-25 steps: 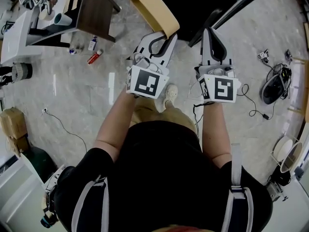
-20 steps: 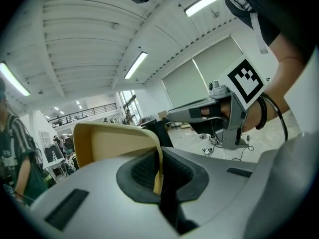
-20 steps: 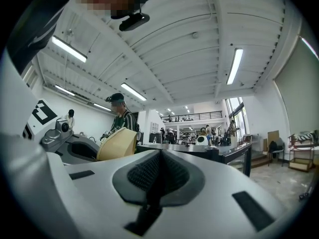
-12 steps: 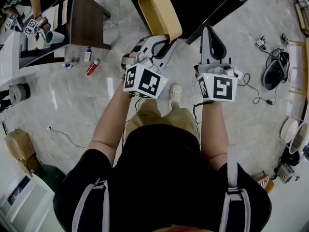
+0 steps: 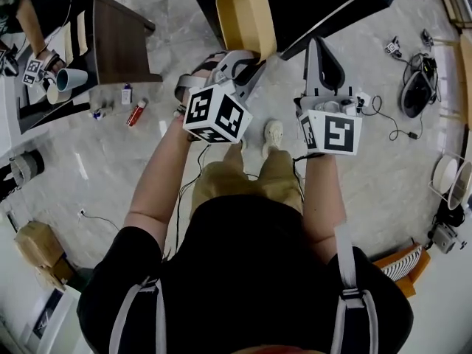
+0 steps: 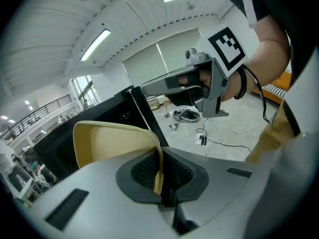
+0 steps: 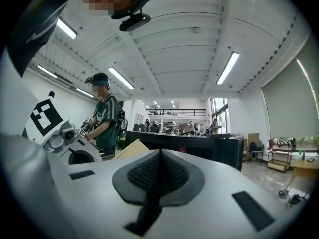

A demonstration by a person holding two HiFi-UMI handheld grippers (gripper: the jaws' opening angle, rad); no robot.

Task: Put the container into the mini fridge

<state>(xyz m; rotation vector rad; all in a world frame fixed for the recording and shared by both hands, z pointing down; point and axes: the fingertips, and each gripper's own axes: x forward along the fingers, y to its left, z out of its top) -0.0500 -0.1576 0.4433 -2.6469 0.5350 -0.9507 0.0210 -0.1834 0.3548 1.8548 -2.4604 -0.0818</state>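
Lifted and rolled since a second ago, the left gripper (image 5: 248, 56) is carrying the tan container (image 5: 243, 13) closer to the black mini fridge (image 5: 310, 2).

Across the top of the head view the fridge is spreading as a dark block, and the container is overlapping its front edge, standing tilted on its side with its hollow facing left. In the left gripper view the jaws are pinching the container's thin wall (image 6: 158, 169), the rest of the tub (image 6: 112, 143) jutting out to the left in front of the fridge (image 6: 75, 133). To the right, the right gripper (image 5: 319, 46) is pointing at the fridge edge, its jaws pressing together on nothing (image 7: 159, 171). At far left a dark wooden table (image 5: 118, 39) is standing, with a red bottle (image 5: 133, 113) lying on the floor beside it.
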